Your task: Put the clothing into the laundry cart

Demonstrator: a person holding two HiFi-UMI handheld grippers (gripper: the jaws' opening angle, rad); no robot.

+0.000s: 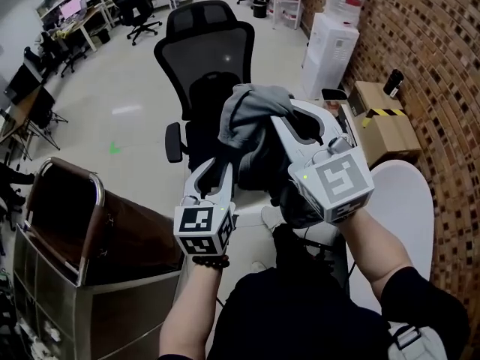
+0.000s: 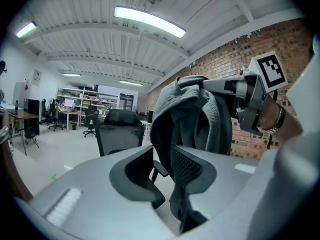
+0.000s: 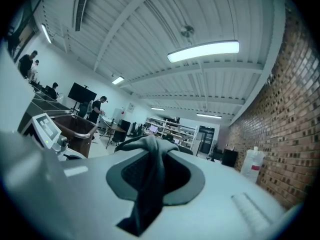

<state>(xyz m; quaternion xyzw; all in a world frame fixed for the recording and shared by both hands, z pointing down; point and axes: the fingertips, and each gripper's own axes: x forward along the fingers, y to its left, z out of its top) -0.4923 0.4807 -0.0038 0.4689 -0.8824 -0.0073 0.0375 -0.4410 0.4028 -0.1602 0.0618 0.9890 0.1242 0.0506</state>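
Note:
A grey garment (image 1: 251, 115) hangs in the air above a black office chair (image 1: 206, 43). My right gripper (image 1: 285, 118) is shut on its top fold; in the right gripper view the cloth (image 3: 150, 169) is pinched between the pads and trails down. My left gripper (image 1: 214, 172) stands lower and to the left, jaws apart. In the left gripper view the garment (image 2: 195, 109) drapes between the jaws against the right pad (image 2: 187, 166), with a gap to the left pad. The laundry cart (image 1: 75, 175), a metal frame with a brown liner, stands at the lower left.
A white round table (image 1: 409, 201) is at my right, with a cardboard box (image 1: 386, 130) and a white water dispenser (image 1: 326, 47) along the brick wall. Desks and more chairs stand at the far left. People stand beyond the cart (image 3: 75, 126) in the right gripper view.

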